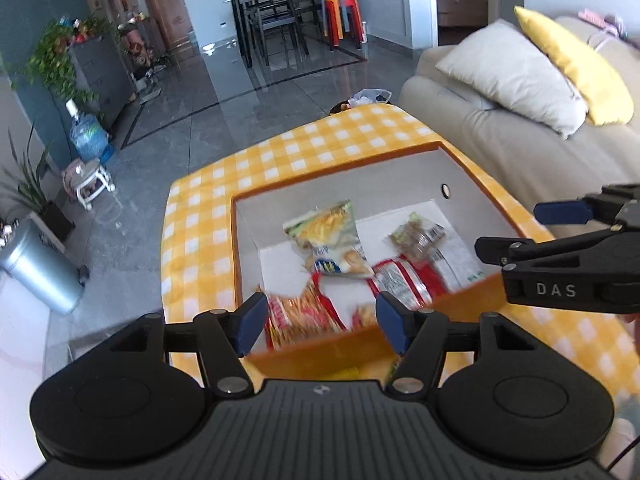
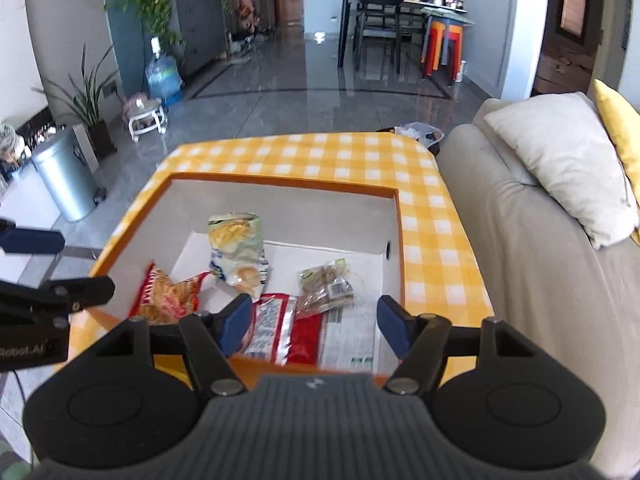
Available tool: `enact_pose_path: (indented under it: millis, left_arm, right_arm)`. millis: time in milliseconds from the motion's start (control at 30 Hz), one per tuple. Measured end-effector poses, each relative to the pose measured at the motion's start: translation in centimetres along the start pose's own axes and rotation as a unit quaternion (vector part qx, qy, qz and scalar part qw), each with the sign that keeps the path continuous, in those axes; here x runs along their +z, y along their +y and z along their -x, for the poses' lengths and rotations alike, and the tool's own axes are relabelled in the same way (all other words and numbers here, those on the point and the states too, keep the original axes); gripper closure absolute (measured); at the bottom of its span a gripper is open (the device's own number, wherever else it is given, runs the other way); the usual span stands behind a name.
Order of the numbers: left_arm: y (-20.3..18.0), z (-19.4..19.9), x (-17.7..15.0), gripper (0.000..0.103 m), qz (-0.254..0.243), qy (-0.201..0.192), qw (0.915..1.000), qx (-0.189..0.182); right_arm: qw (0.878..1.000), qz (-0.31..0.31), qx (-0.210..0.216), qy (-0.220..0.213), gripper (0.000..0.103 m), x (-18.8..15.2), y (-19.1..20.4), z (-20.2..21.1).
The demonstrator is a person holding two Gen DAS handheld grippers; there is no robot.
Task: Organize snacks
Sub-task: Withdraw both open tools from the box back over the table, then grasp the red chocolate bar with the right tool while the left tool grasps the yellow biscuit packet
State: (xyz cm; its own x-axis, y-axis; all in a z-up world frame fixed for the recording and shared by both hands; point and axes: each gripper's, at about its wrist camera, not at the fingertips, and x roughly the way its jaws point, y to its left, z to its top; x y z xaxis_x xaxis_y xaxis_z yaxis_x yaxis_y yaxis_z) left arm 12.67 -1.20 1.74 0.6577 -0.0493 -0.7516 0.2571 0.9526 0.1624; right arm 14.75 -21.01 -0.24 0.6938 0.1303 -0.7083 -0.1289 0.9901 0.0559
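Two wrist views over an open cardboard box (image 2: 394,216) with orange outer walls and white inner walls, standing on a table covered by a yellow-and-white checked cloth (image 2: 320,156), beside a beige sofa (image 2: 532,264) that carries a pale cushion (image 2: 560,160) and a yellow cushion (image 1: 576,64). The left gripper (image 1: 318,322) is held above the near wall of the box, pointing down into it; its blue pads stand well apart and nothing lies between them. The right gripper (image 2: 314,326) is held likewise above the near wall, jaws spread wide and empty (each gripper also appears at the edge of the other's view, jaws parted). All the snacks lie inside the box: a green-and-yellow chip bag (image 2: 236,248) leans tilted near the middle, its upper end toward the far wall; a red bag of orange sticks (image 2: 168,296) lies at the left side; a red-and-silver packet (image 2: 276,328) lies flat near the front, with a small clear packet of brown pieces (image 2: 324,284) resting partly over it and over a white printed packet (image 2: 352,332) at the right. Neither gripper touches any packet. Behind the table, a grey tiled floor, a metal bin (image 2: 66,176), a water bottle (image 2: 162,74) and a dining table with dark chairs (image 2: 380,16).
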Motion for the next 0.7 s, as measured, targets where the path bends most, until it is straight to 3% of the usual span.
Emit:
enact_pose_path:
  millis: [367, 700]
  left_arm:
    - [1.0, 3.1, -6.1, 0.030, 0.061, 0.015, 0.9979, -0.017]
    - [1.3, 2.6, -9.4, 0.030, 0.081, 0.041, 0.9954, -0.030]
  right_arm:
    - [1.000, -0.020, 0.007, 0.015, 0.035, -5.1, 1.8, 3.6]
    - [0.998, -0.019, 0.030, 0.046, 0.031, -11.1, 2.9, 3.9]
